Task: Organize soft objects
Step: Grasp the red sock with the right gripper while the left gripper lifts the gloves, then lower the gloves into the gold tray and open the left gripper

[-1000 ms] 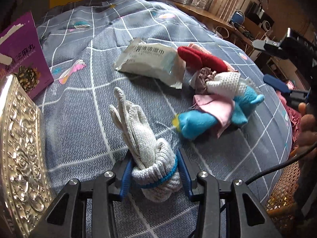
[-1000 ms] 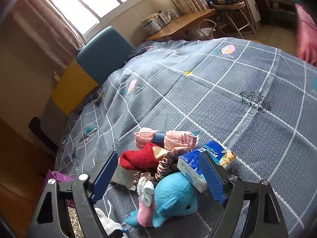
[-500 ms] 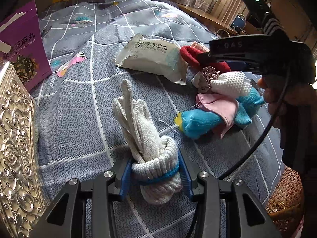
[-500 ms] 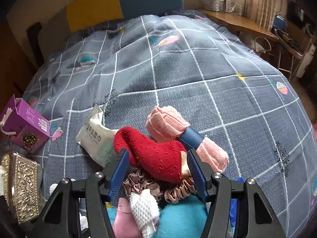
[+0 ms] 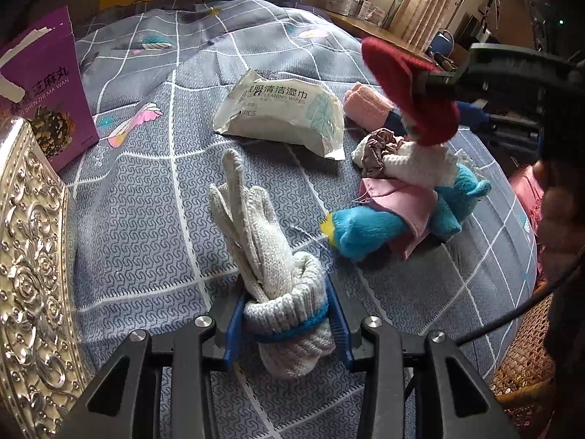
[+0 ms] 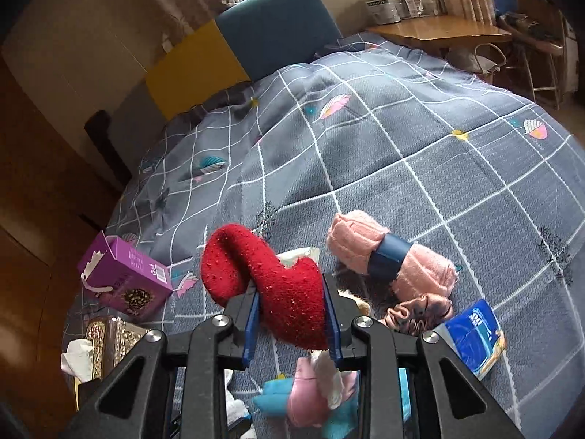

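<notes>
Near the foot edge of the grey checked bed (image 6: 420, 153), the right gripper (image 6: 290, 314), whose jaws have just been closing, now clamps a fuzzy red sock (image 6: 270, 285) lifted clear of the pile. The left gripper (image 5: 289, 323) grasps a rolled white knit glove (image 5: 270, 256) by its cuff. Sorting looks barely begun: the blue plush toy (image 5: 369, 230), pink banded towel roll (image 6: 387, 256), satin scrunchie (image 5: 380, 146) and wipes packet (image 5: 281, 113) lie loose, while the embossed silver box (image 5: 25, 256) waits at the left edge.

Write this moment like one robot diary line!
left gripper: shut on white gloves | right gripper: jaws just closed on red sock, lifted
</notes>
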A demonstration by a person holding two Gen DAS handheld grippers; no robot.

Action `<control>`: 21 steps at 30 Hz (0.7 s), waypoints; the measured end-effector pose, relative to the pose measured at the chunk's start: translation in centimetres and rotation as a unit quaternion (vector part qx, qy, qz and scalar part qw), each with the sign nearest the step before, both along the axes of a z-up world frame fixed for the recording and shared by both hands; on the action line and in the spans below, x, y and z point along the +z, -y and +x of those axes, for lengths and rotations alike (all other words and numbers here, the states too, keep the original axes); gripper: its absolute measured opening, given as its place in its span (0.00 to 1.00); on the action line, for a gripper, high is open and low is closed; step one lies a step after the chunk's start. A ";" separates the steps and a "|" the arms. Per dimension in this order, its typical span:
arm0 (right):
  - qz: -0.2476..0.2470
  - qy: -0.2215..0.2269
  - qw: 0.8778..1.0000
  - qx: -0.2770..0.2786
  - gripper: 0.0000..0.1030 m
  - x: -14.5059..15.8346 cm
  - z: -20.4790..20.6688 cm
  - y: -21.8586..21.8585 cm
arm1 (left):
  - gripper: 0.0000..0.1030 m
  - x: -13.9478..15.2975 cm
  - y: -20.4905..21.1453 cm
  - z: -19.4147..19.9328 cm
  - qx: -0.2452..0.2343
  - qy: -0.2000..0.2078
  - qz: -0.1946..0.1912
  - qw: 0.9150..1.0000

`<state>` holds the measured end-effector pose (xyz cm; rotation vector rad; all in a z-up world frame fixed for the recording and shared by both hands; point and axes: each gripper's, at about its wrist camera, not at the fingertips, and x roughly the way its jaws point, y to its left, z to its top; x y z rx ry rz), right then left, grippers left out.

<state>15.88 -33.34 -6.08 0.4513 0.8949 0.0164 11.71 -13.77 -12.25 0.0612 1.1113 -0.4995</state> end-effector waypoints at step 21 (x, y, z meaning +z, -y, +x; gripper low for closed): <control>-0.096 -0.016 0.995 0.037 0.29 -1.9 -0.6 -2.4 | 0.38 20.3 -15.7 11.4 0.196 0.158 -0.021 0.968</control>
